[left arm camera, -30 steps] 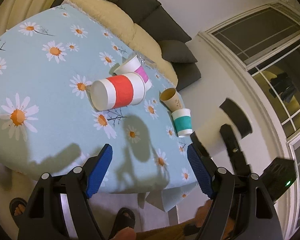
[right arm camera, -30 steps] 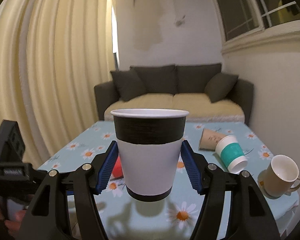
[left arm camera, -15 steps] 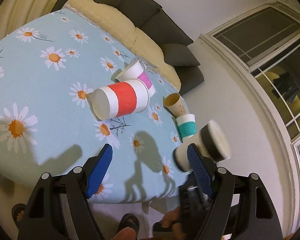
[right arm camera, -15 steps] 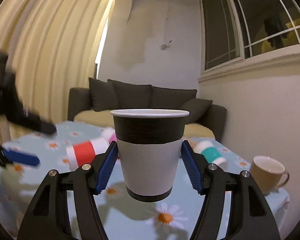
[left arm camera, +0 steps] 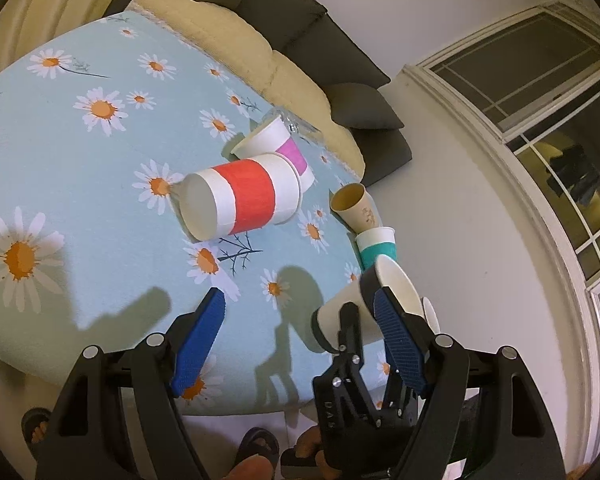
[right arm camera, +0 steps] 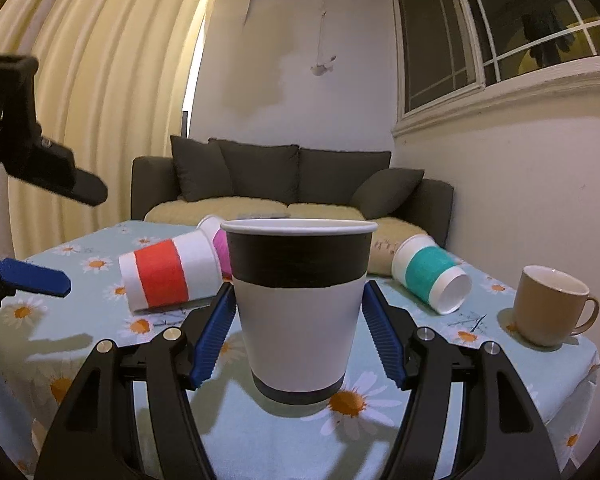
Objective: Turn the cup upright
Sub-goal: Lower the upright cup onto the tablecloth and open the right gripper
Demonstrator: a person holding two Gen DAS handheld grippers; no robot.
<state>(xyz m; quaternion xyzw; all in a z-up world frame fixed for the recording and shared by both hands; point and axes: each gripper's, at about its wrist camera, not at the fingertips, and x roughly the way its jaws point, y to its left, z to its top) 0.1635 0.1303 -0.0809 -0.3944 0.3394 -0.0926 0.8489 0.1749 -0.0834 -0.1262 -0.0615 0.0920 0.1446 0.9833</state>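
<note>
My right gripper (right arm camera: 298,334) is shut on a black-banded white paper cup (right arm camera: 298,308), upright, mouth up, its base at or just above the daisy tablecloth (right arm camera: 80,344). The same cup (left arm camera: 352,308) shows in the left wrist view, near the table's near right corner. My left gripper (left arm camera: 300,344) is open and empty, above the near table edge. Its blue fingers (right arm camera: 32,278) show at the left of the right wrist view.
On the table lie a red-banded cup (left arm camera: 240,200), a pink-banded cup (left arm camera: 280,144), a brown cup (left arm camera: 354,206) and a teal-banded cup (right arm camera: 430,278), all on their sides. A tan mug (right arm camera: 550,306) stands upright at the right. A dark sofa (right arm camera: 292,184) is behind the table.
My right gripper carried the black-banded cup down and forward over the table, now low at the cloth. The left gripper drifted slightly and stays open.
</note>
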